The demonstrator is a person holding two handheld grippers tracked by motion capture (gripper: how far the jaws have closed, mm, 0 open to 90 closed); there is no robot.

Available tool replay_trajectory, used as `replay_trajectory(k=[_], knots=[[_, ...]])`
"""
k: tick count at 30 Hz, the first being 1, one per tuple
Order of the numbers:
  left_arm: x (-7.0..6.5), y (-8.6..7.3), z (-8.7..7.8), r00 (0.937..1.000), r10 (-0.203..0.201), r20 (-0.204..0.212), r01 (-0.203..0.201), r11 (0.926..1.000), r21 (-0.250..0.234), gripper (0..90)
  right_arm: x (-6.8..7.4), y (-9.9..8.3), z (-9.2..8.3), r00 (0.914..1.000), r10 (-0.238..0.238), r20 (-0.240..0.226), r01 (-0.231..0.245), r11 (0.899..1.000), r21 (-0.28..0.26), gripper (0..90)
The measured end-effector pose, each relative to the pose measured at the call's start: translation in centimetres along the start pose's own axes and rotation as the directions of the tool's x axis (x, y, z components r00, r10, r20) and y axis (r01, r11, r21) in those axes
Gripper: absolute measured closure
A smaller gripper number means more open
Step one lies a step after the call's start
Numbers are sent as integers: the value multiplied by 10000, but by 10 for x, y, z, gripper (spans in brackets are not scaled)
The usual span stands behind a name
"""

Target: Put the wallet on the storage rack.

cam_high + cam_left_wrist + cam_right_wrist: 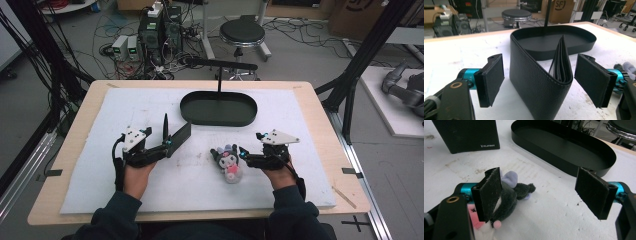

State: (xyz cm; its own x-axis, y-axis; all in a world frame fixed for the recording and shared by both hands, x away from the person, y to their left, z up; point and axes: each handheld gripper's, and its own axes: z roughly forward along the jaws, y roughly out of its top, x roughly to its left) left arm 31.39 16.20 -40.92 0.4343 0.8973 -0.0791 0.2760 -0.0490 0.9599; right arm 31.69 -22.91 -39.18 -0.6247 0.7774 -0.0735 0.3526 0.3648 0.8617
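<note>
1. On the desk, over the white foam sheet, your left tongs sit at the wallet.
2. Wallet is black leather, standing on edge, half open in a V, fold toward you. In the left gripper view it stands between the pads of the left tongs.
3. Left tongs are spread wide, gaps on both sides of the wallet. Pads not pressing on it, nothing held.
4. Behind the wallet lies the black oval tray, near the far edge of the foam. A thin black post rises at its back rim.
5. Your right tongs are low on the foam, right of centre, tips pointing left at the plush toy.
6. Plush toy is dark grey with pink and white, lying on the foam. In the right gripper view it rests against the outer side of one pad, not between them.
7. Right tongs stand wide apart, bare foam between the pads, nothing gripped.
8. Wallet's outer face and the tray show beyond the right tongs, well apart from each other.
</note>
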Motion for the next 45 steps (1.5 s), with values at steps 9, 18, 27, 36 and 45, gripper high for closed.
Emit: replay_trajectory(k=[9, 18, 27, 36, 45], knots=[[-9, -8, 20, 9952, 847, 494, -887, 9925, 838, 554, 0, 0, 0, 10000, 45, 16, -45, 10000, 8, 233], [1, 12, 25, 9933, 604, 982, -667, 9958, 622, 763, -9, -2, -5, 9995, 270, 189, -267, 9995, -173, 235], [12, 50, 48, 9722, 140, 2336, -129, 9999, -64, 764, -19, -3, -11, 9981, 490, 364, -479, 9984, -315, 235], [25, 83, 83, 9367, 95, 3499, -55, 9999, -123, 764, -27, -4, -17, 9969, 468, 633, -444, 9982, -397, 235], [22, 101, 125, 9093, 428, 4140, -492, 9988, 48, 764, -36, -8, -23, 9936, 659, 921, -618, 9970, -468, 235]])
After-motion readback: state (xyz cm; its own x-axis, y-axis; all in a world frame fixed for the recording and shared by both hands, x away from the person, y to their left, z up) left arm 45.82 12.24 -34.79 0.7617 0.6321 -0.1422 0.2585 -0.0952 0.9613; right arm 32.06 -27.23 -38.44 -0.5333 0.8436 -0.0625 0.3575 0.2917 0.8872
